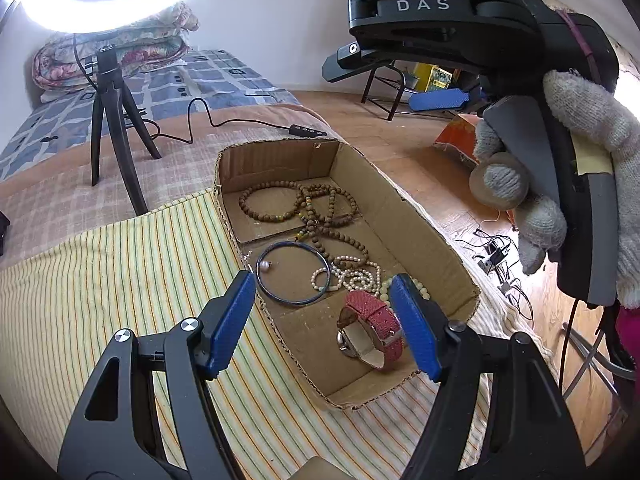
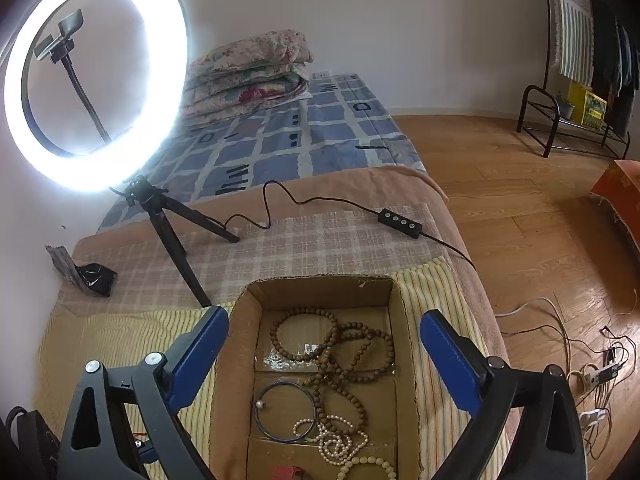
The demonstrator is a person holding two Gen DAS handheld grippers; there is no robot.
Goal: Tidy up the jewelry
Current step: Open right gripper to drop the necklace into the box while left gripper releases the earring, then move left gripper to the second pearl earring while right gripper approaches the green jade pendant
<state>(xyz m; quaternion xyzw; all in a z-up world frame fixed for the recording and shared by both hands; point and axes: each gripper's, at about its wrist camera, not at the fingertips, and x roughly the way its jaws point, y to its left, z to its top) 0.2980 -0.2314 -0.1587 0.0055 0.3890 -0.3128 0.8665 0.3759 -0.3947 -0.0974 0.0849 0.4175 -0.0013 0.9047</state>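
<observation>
An open cardboard box lies on a striped cloth on the bed. It holds brown wooden bead strands, a dark blue bangle, white pearl strands and a red-strap watch. My left gripper is open and empty, low over the near end of the box, its fingers either side of the watch and bangle. My right gripper is open and empty above the box; it shows in the left wrist view, held high by a gloved hand. The beads, bangle and pearls lie below it.
A lit ring light on a black tripod stands left of the box, its cable and remote running behind the box. Folded quilts lie at the bed's far end. Cables and an orange box lie on the wooden floor.
</observation>
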